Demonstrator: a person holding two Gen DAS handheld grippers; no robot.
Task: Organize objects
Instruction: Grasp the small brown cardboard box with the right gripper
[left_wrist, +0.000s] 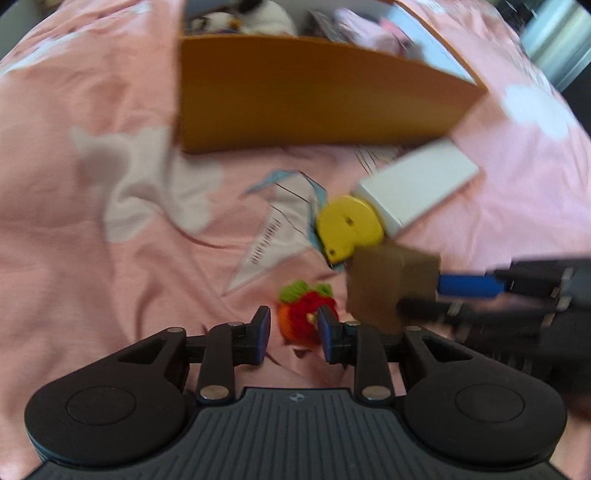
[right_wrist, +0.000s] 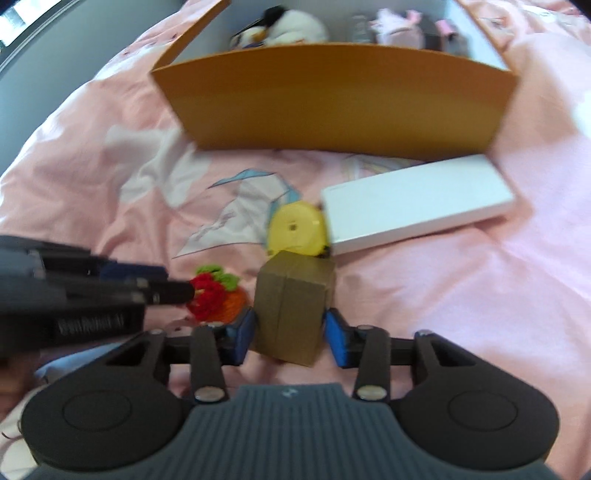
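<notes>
A small brown cardboard box (right_wrist: 291, 306) stands on the pink bedsheet between the fingers of my right gripper (right_wrist: 290, 334), which closes on its sides; it also shows in the left wrist view (left_wrist: 388, 288). A red, orange and green crocheted toy (left_wrist: 306, 314) lies between the open fingers of my left gripper (left_wrist: 291, 332); it also shows in the right wrist view (right_wrist: 218, 299). A yellow tape measure (left_wrist: 349, 227) and a flat white box (left_wrist: 417, 188) lie beyond. An orange box (right_wrist: 332, 107) holding plush toys stands at the back.
The pink bedsheet (left_wrist: 92, 240) has white and blue printed patches and folds. A black-and-white plush (right_wrist: 288, 26) and pink items (right_wrist: 395, 26) sit inside the orange box. The two grippers are close side by side.
</notes>
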